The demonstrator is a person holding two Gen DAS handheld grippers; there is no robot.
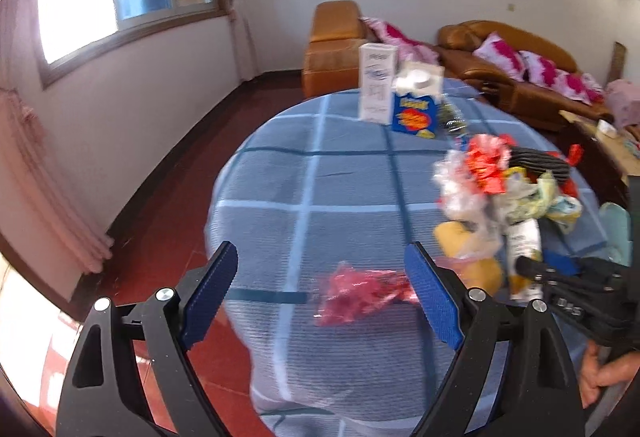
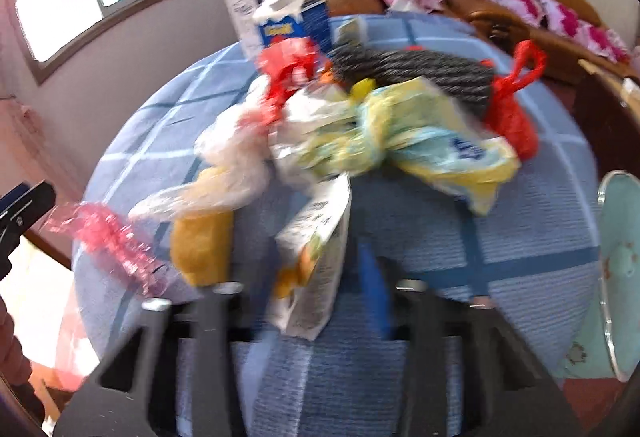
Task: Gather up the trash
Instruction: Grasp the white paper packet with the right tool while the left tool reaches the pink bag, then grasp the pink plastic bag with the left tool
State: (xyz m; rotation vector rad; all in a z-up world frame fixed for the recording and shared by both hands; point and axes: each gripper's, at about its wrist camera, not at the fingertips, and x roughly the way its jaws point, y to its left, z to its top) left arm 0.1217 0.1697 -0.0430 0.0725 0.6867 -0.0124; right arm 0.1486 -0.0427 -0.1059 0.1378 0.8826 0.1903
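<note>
Left gripper [image 1: 320, 297] spread wide, empty, hovers over pink wrapper [image 1: 360, 295] at table [image 1: 320, 197] edge; right gripper [image 2: 316, 277] narrowed around white carton [image 2: 316, 257], contact blurred, cannot tell if gripped; trash pile [image 2: 360, 125] at 12 o'clock; advice: lower left straight, pinch wrapper's bunched middle.

1. The left tongs [image 1: 320, 293] point forward and downward, jaws spread wide, nothing pressed between the blue pads [image 1: 210, 291].
2. The right tongs [image 2: 320, 277] tilt more steeply down; their fingers are blurred, drawn close together, with a white carton between them, though the blur hides whether the pads press on it.
3. A hand [image 1: 604, 373] grips the handle of the right tongs at the left camera's lower right edge.
4. The left tongs' tip shows at the right camera's left edge.
</note>
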